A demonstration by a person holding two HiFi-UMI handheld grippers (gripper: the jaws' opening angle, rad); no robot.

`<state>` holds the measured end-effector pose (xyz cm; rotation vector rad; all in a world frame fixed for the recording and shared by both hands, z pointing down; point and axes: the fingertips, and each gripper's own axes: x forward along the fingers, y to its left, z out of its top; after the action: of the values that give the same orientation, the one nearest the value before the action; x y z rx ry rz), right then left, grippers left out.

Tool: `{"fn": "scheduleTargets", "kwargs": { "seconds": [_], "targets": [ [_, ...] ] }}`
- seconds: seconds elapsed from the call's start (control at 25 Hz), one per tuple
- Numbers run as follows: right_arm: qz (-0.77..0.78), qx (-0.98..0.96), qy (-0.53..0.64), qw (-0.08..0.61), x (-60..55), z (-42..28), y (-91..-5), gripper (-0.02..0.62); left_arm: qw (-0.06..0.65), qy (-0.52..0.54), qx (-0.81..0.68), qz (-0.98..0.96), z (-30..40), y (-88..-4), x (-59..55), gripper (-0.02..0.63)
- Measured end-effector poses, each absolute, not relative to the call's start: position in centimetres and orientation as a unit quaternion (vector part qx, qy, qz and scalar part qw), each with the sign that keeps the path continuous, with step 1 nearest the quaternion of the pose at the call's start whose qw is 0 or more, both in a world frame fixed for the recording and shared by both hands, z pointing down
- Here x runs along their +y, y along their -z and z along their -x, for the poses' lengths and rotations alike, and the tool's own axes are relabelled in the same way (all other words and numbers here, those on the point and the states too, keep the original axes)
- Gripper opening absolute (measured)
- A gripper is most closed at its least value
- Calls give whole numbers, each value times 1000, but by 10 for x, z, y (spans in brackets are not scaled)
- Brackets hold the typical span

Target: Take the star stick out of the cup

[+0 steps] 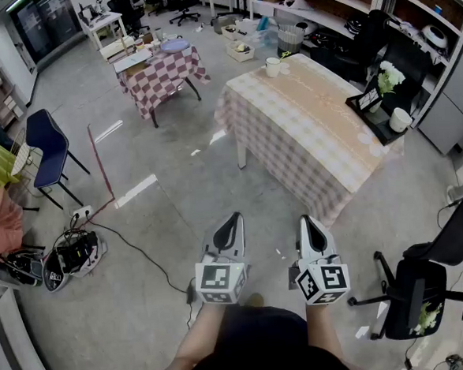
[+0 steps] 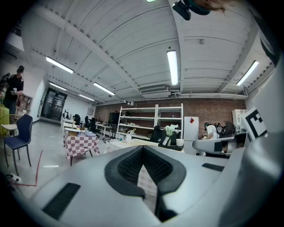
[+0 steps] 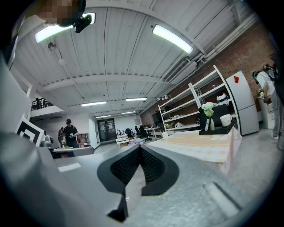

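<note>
Left gripper held level close to body, jaws closed together, nothing gripped. Right gripper likewise shut, empty. Open floor lies between grippers and cloth-covered table. White cup seen at table's far end, well apart from both grippers. Star stick too small to be made out; judged not yet removed. Approach, grasp and lift-out all left.

Centre right in the head view, a long table wears a pale beige-and-white checked cloth, with a white cup near its top edge. Upper left, a smaller table has a dark-red-and-white chequered cloth. At far left is a blue chair. The floor is grey. The left gripper and right gripper are light grey and carry black-and-white marker cubes.
</note>
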<state>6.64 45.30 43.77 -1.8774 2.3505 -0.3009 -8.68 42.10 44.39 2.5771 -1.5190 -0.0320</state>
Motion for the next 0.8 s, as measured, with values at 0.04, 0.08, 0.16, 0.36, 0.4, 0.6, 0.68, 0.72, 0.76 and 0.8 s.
{"fn": "scheduleTargets", "kwargs": {
  "seconds": [0.04,0.08,0.16,0.36,0.4,0.6,0.68,0.72,0.76,0.8],
  "targets": [
    [622,774,101,60,453,-68,-438,2,78,15,-504,-860,86,-442,421,9],
    [623,773,102,61,452,-69,-437,2,81,18,-502,-861,86,-441,421,9],
    [624,772,103,62,453,-70,-437,2,83,19,-500,-862,84,-440,422,9],
    [625,771,100,65,456,-70,-435,2,82,14,-496,-864,83,-442,425,9],
    [628,769,100,67,457,-71,-434,2,82,15,-496,-864,83,-442,426,9],
    [641,756,100,88,464,-76,-433,2,87,12,-496,-864,87,-451,432,9],
    [647,750,105,89,467,-77,-437,2,91,11,-496,-863,90,-455,435,9],
    [648,748,108,89,469,-77,-439,2,93,11,-496,-863,91,-457,436,9],
    [649,748,110,87,471,-77,-441,2,95,10,-496,-863,92,-459,437,9],
    [649,748,111,85,472,-76,-443,2,97,10,-497,-862,94,-460,437,9]
  ]
}}
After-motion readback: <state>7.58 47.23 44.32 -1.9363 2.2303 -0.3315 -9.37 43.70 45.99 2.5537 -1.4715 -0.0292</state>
